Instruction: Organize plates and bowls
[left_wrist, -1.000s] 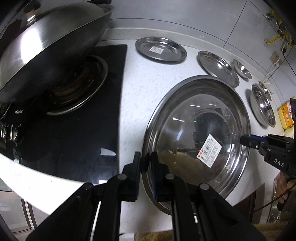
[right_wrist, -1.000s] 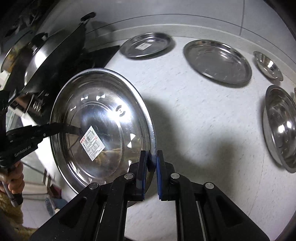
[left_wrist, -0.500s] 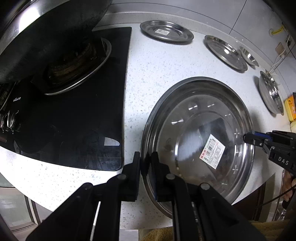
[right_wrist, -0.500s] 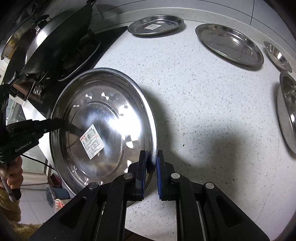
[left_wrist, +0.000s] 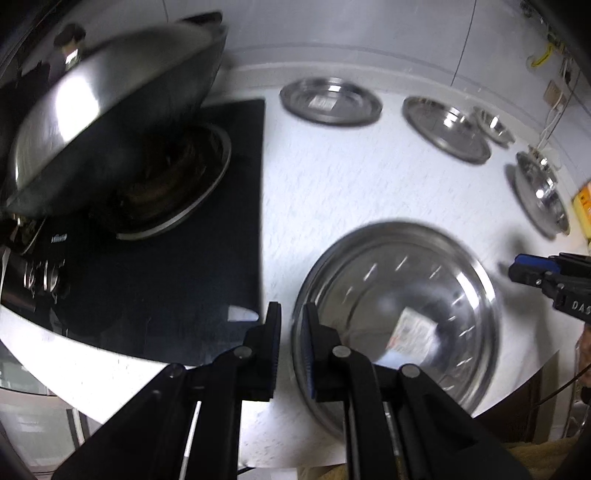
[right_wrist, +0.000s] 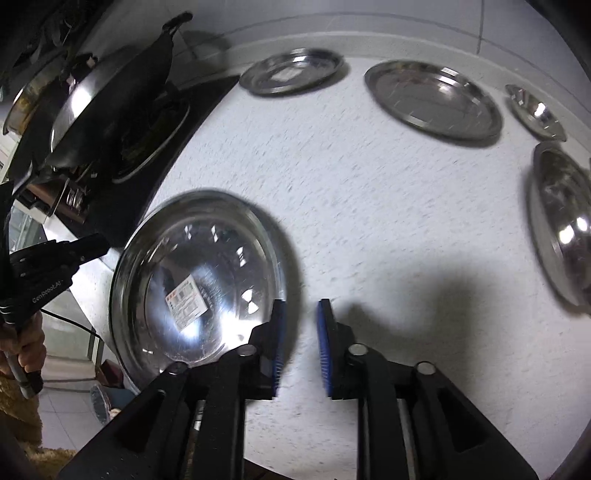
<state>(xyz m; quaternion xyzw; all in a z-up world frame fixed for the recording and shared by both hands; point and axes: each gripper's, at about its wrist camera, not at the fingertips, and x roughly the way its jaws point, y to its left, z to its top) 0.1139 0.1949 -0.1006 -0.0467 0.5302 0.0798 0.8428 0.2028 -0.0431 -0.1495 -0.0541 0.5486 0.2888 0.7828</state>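
A large steel plate (left_wrist: 399, 314) with a barcode sticker lies flat on the white counter near its front edge; it also shows in the right wrist view (right_wrist: 199, 284). My left gripper (left_wrist: 291, 347) is open just off the plate's left rim, not touching it. My right gripper (right_wrist: 301, 343) is open just right of the plate's right rim. A labelled plate (left_wrist: 330, 100), a plain plate (left_wrist: 445, 127), a small bowl (left_wrist: 493, 125) and a large bowl (left_wrist: 541, 197) lie along the back and right of the counter.
A black cooktop (left_wrist: 166, 280) with a covered wok (left_wrist: 110, 110) is at the left. The counter's front edge runs right under the large plate. A yellow packet (left_wrist: 583, 203) sits at the far right. Wall sockets and cables are at the back right.
Both grippers have let go of the large plate's rim and opened. The plate now rests flat on the counter, and both grippers have drawn back slightly.
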